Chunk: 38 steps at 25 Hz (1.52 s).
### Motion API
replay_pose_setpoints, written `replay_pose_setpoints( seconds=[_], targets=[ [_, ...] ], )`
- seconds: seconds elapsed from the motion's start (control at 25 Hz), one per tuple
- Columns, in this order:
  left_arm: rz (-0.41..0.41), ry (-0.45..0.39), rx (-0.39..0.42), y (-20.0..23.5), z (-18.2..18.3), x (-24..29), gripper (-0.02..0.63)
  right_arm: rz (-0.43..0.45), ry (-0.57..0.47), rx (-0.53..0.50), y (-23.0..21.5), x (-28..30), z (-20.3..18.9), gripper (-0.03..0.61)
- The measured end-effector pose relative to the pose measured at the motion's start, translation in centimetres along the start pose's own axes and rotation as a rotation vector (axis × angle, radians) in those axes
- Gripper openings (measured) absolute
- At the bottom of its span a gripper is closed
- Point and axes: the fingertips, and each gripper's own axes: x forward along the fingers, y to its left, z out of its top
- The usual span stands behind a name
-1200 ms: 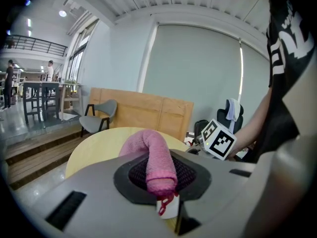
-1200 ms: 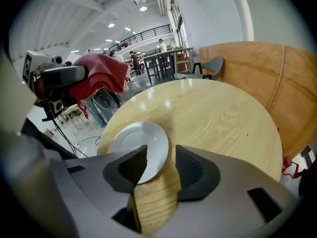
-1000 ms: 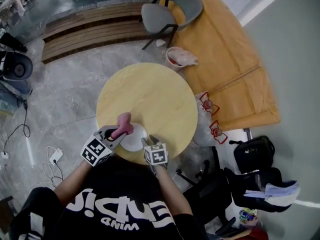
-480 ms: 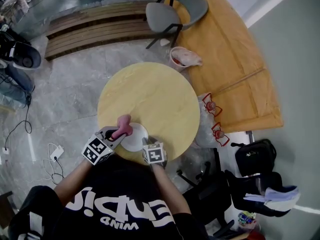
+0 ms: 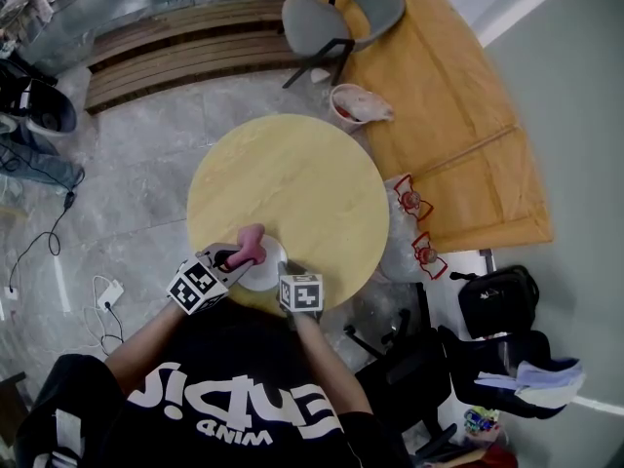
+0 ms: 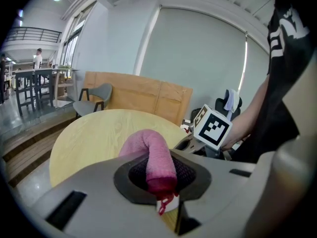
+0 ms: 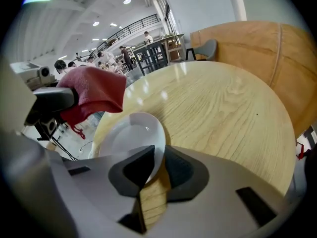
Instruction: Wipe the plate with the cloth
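Observation:
A white plate (image 5: 263, 269) (image 7: 130, 138) lies near the front edge of the round wooden table (image 5: 292, 183). My left gripper (image 5: 234, 259) (image 6: 159, 182) is shut on a pink cloth (image 5: 249, 244) (image 6: 156, 157), which hangs just over the plate's left rim and shows as a red fold (image 7: 94, 90) in the right gripper view. My right gripper (image 5: 286, 273) (image 7: 153, 165) sits at the plate's near right rim. Its jaws are closing with the rim between the dark pads, and a narrow gap still shows.
A grey chair (image 5: 331, 13) stands beyond the table. A large wooden board (image 5: 458, 115) lies to the right, with a pink pail (image 5: 356, 108) at its edge. Black bags (image 5: 495, 300) and cables (image 5: 39, 252) rest on the floor.
My left gripper has sunk a little with the cloth, closer over the plate. My right gripper has stayed at the plate's near rim.

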Motion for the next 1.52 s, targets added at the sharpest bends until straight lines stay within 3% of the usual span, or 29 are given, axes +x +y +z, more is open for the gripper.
replay_pose_setpoints(
  seconds=[0.24,0.6,0.88,1.52],
  targets=[
    [-0.089,0.078,0.05,-1.5,-0.7,3.1,0.048,0.001,-0.006,0.011,0.0,-0.1,-0.1,0.083],
    [-0.219,0.267,0.184,-3.1,-3.9,7.9,0.048,0.005,-0.008,0.017,0.1,-0.1,-0.1,0.083],
    [-0.173,0.348,0.233,-2.6,-5.6,9.8,0.048,-0.002,-0.015,0.027,-0.1,0.0,-0.2,0.083],
    [-0.116,0.351,0.181,-1.4,-6.3,9.6,0.048,-0.004,-0.015,0.001,0.0,0.0,-0.2,0.084]
  ],
)
